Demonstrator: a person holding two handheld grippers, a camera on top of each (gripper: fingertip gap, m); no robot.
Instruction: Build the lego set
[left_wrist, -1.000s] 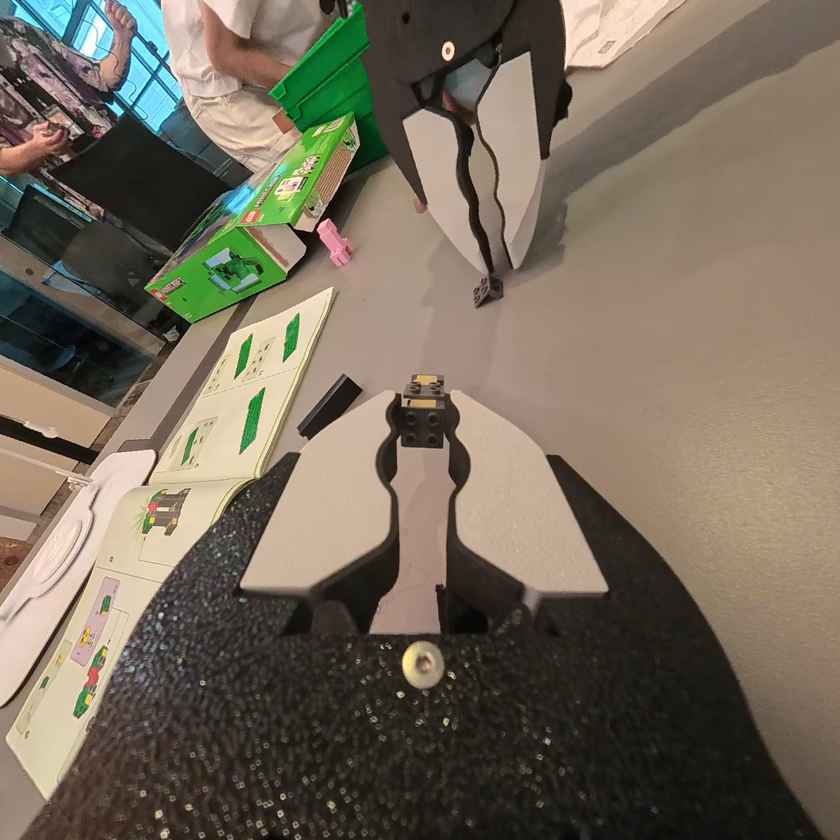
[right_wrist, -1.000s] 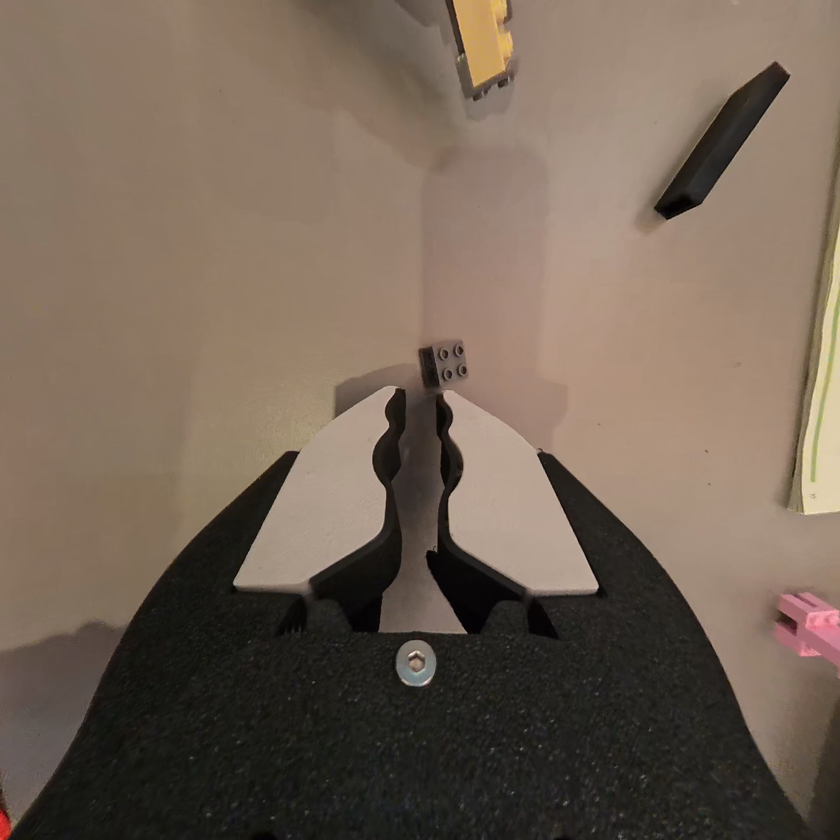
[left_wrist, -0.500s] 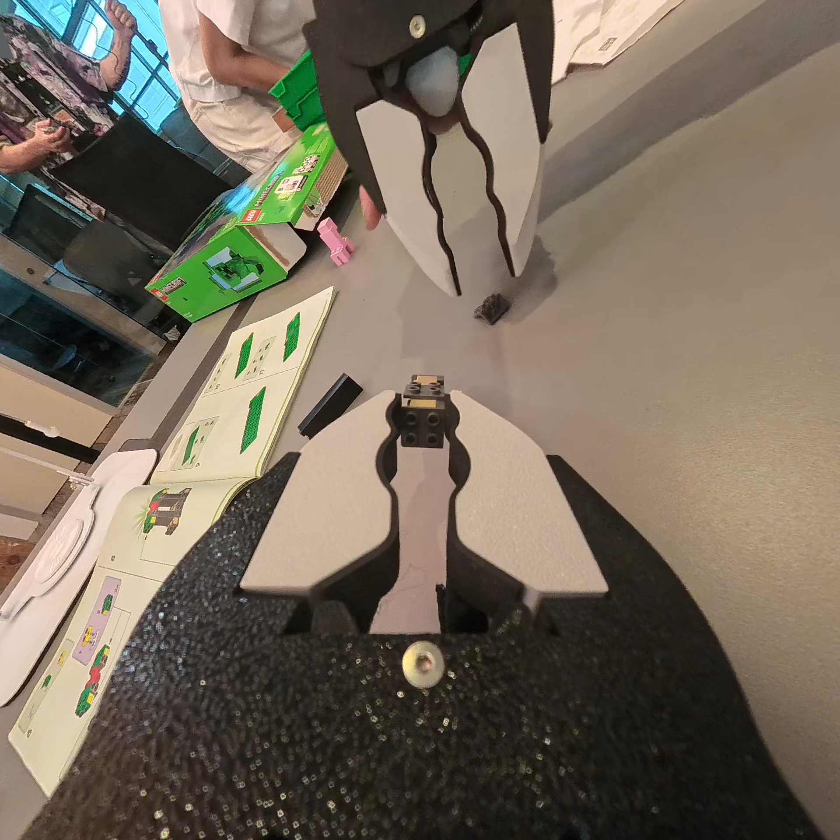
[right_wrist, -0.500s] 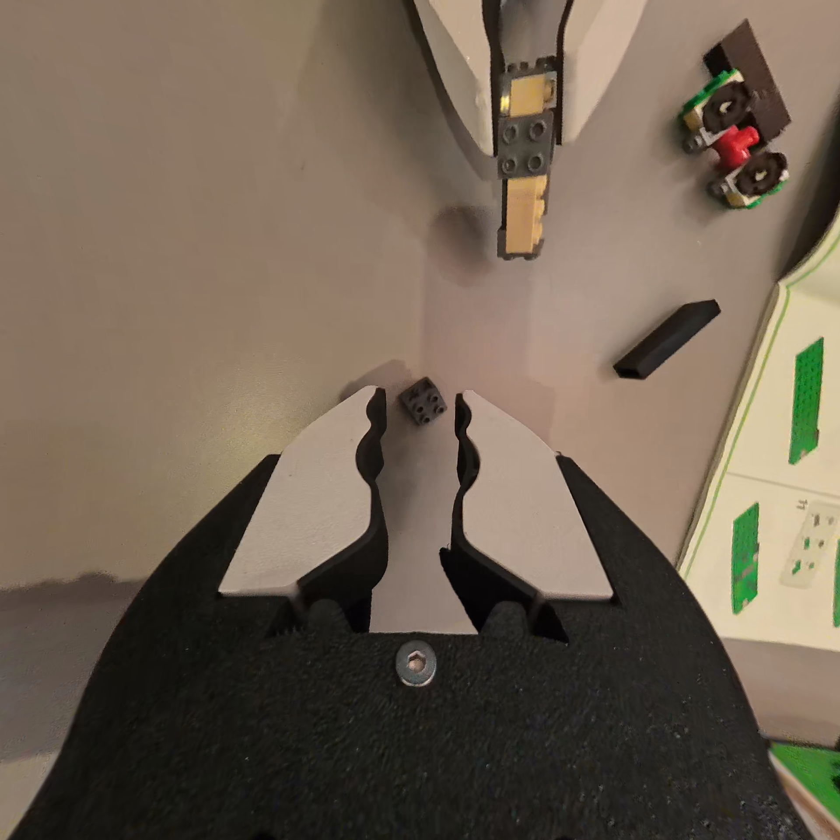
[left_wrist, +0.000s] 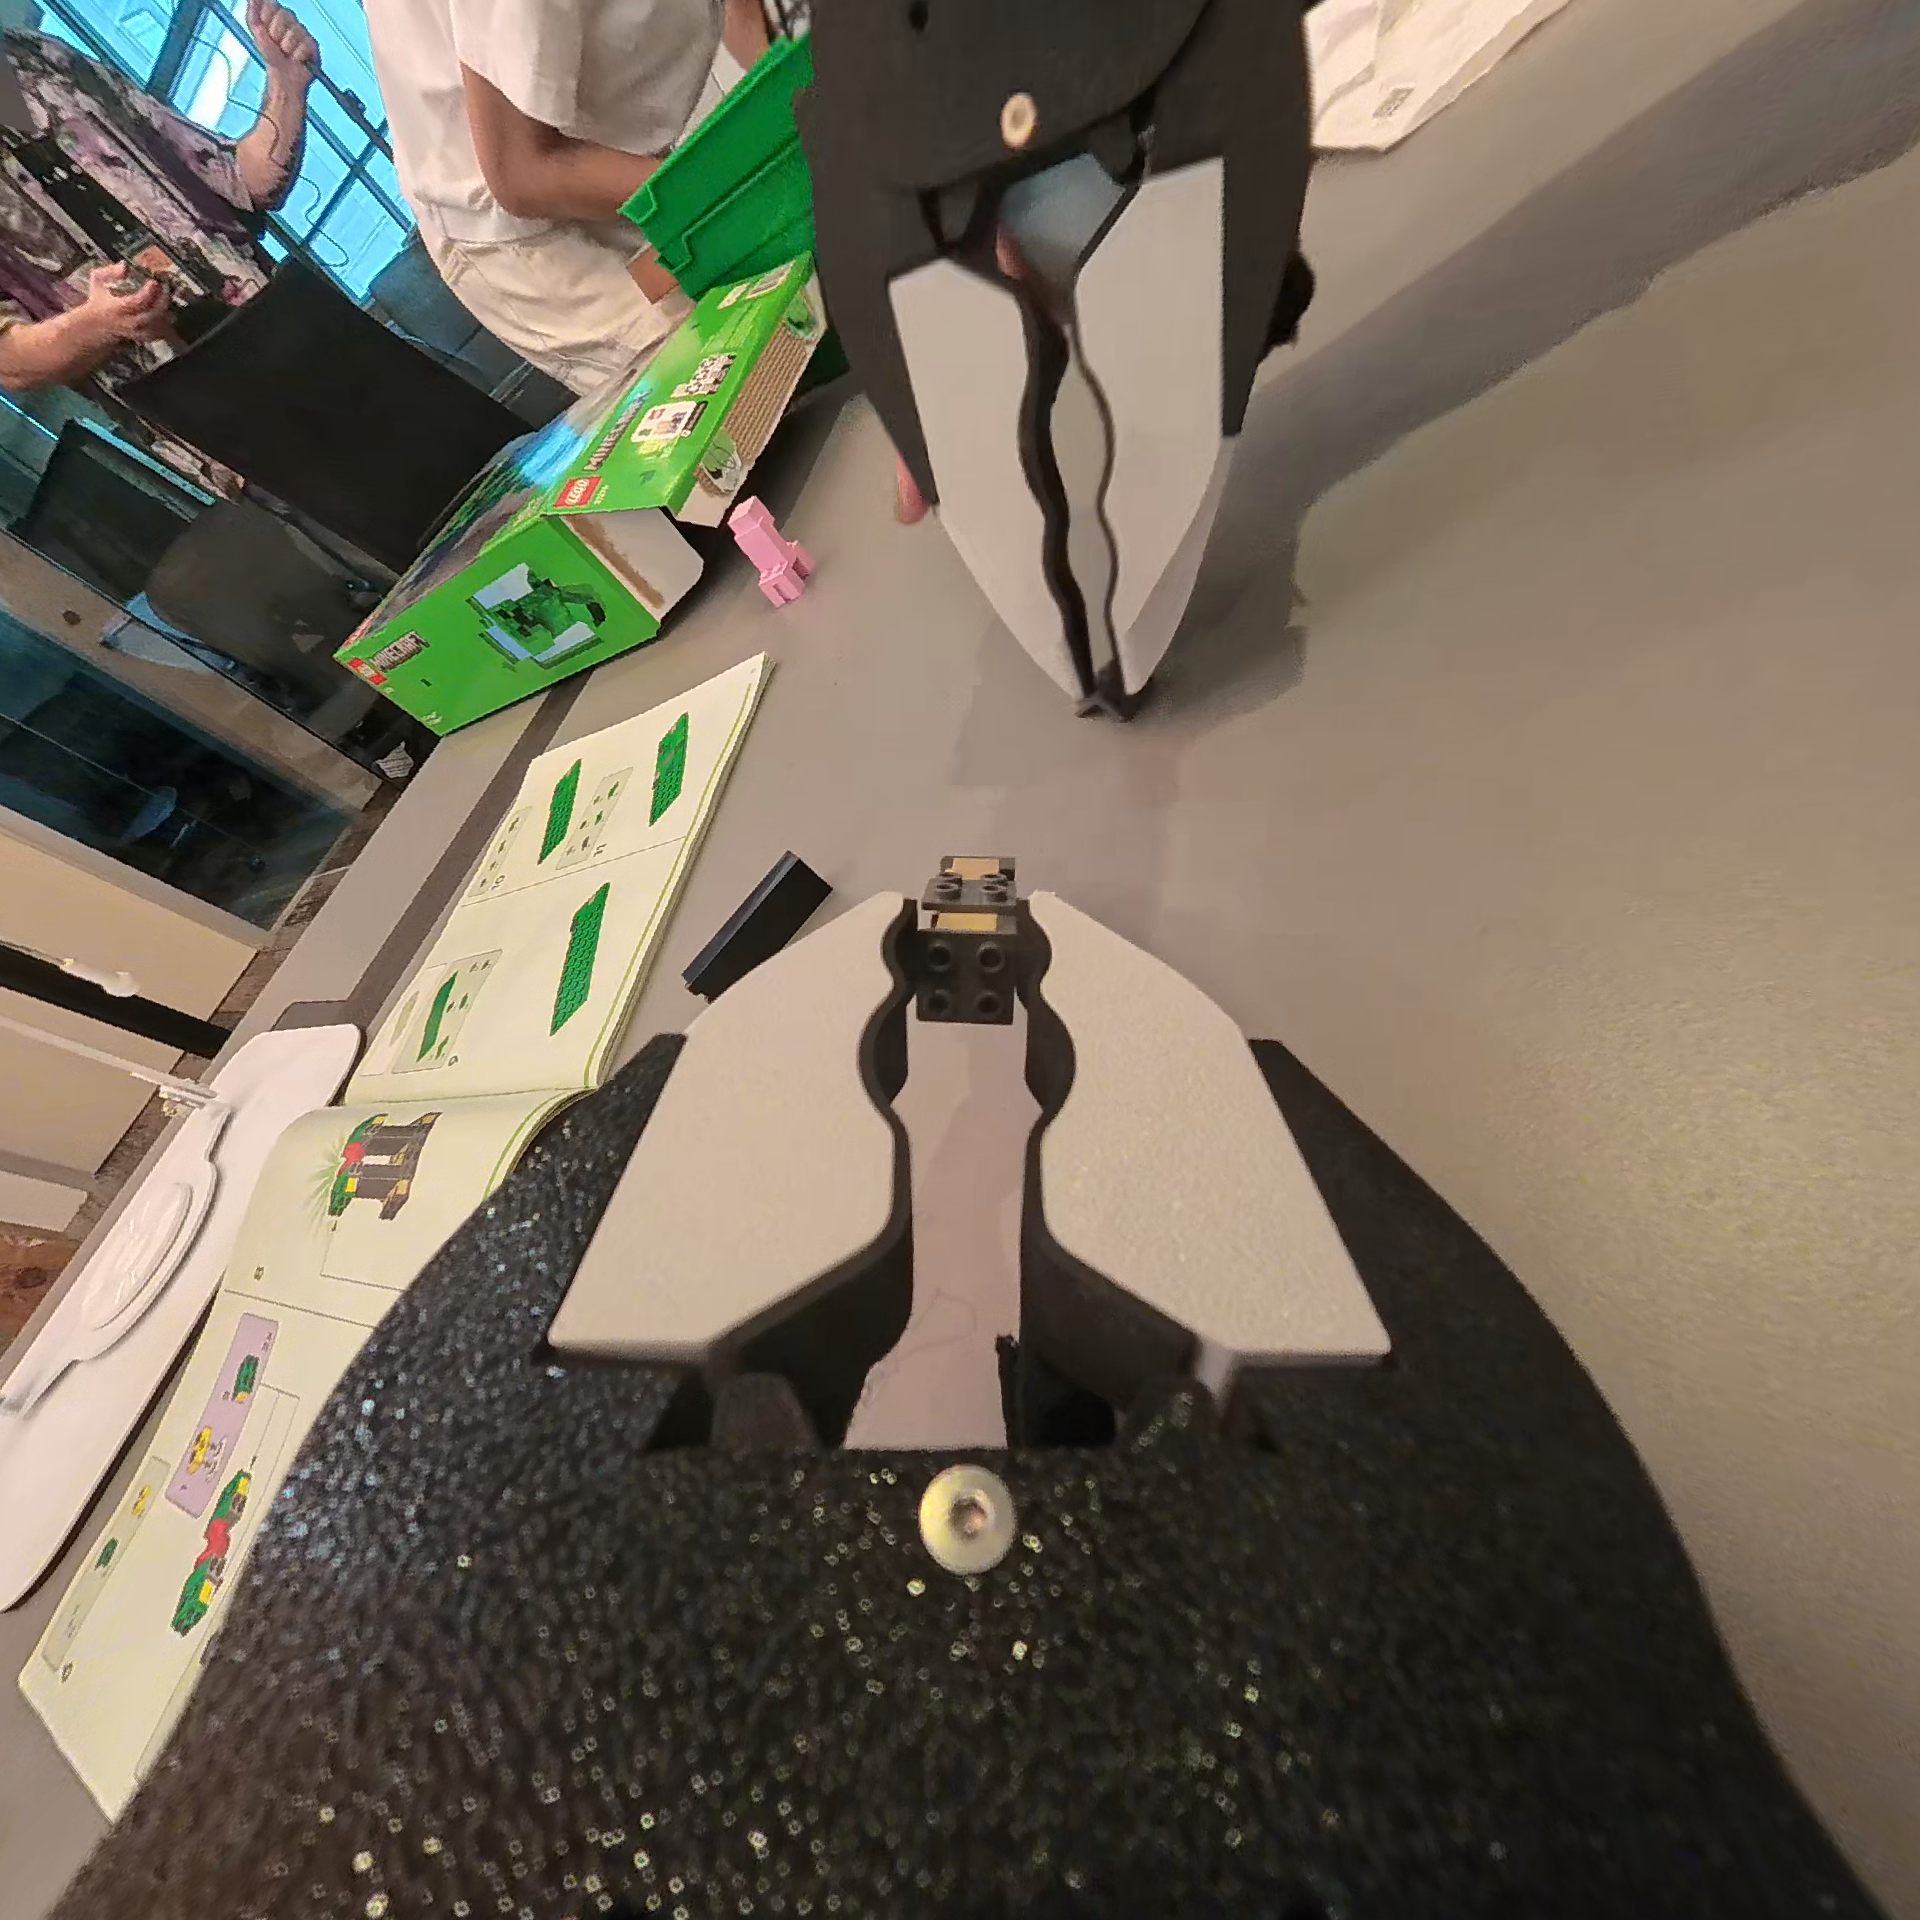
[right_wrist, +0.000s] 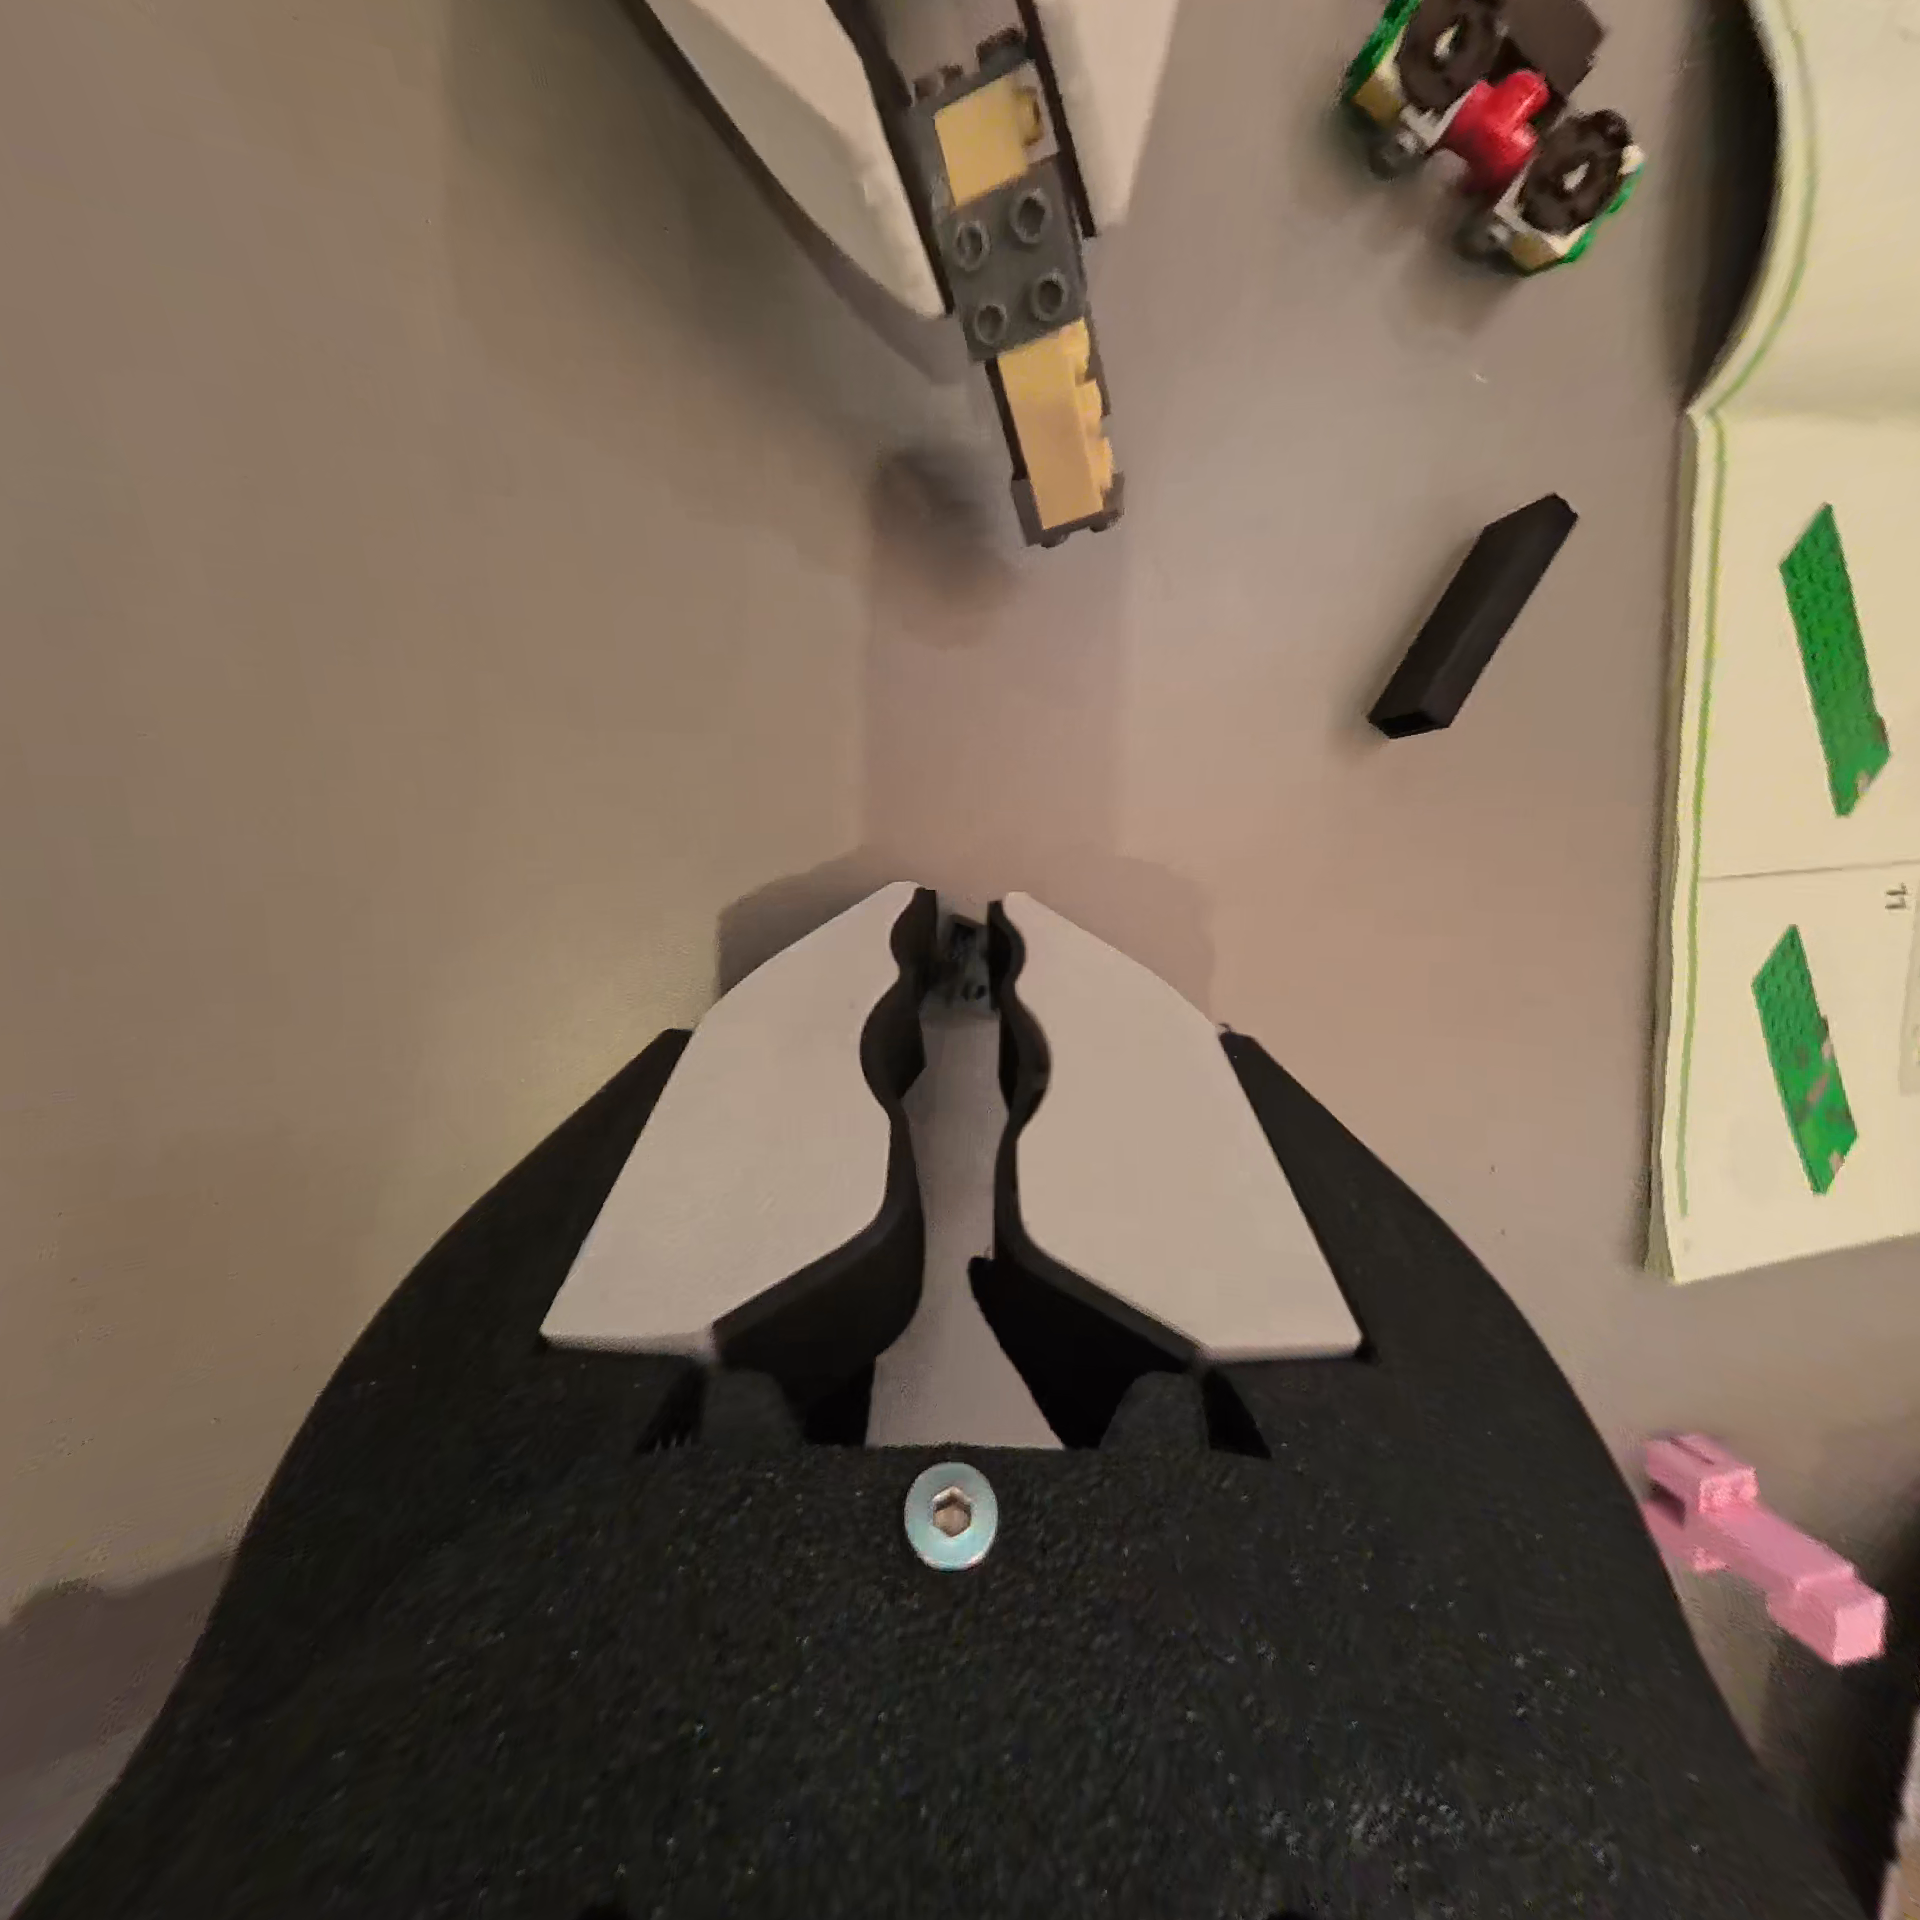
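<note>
Left wrist view: evenly bright, daylight from windows (left_wrist: 208, 125) at upper left. Soft shadow on grey table (left_wrist: 1558, 831) beneath right gripper (left_wrist: 1101, 696); broad darker band across far table top. Speckled glints on black body of left gripper (left_wrist: 966, 935). Strong wide-angle bend at edges; booklet (left_wrist: 582, 935) and green box (left_wrist: 540, 592) stretched and tilted. Centre sharp, far background slightly soft.

Right wrist view: dimmer, warmer cast, table brownish-grey. Paler strip ahead of fingers (right_wrist: 790, 1091), soft shadows either side. Motion blur on pink piece (right_wrist: 1756, 1558), wheeled piece (right_wrist: 1496, 156) and tan-and-grey piece (right_wrist: 1029, 301). Small piece between fingertips smeared, form unclear.
</note>
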